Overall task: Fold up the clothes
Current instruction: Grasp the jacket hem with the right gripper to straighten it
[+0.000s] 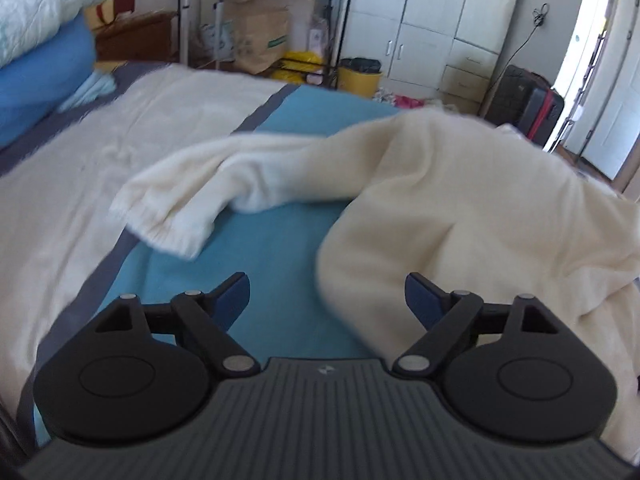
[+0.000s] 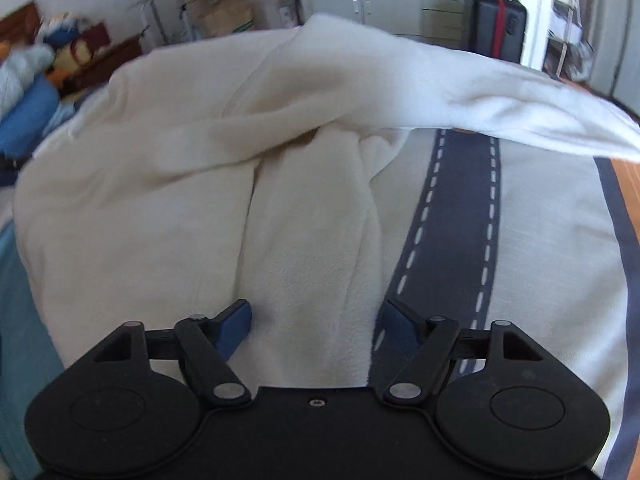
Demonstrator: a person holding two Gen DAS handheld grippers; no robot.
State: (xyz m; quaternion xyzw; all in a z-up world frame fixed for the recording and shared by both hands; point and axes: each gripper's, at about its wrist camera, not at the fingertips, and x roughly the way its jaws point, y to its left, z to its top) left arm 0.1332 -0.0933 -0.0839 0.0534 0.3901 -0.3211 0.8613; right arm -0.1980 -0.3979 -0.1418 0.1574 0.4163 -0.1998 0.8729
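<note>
Both claws spread, gripping nothing: left claw (image 1: pixel 327 300), right claw (image 2: pixel 315 326). Cream sweater (image 2: pixel 168 168) lies rumpled on bed (image 1: pixel 60 184), sleeve (image 1: pixel 192 200) flung sideways. Folding barely begun; everything left.

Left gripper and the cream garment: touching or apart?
Cannot tell. In the left wrist view the open left gripper overlaps the garment's edge, hiding any gap.

Cream sweater (image 1: pixel 460 200); teal, navy-striped bedspread (image 1: pixel 280 264).

Rumpled cream fleece garment (image 1: pixel 460 208) on bed
</note>
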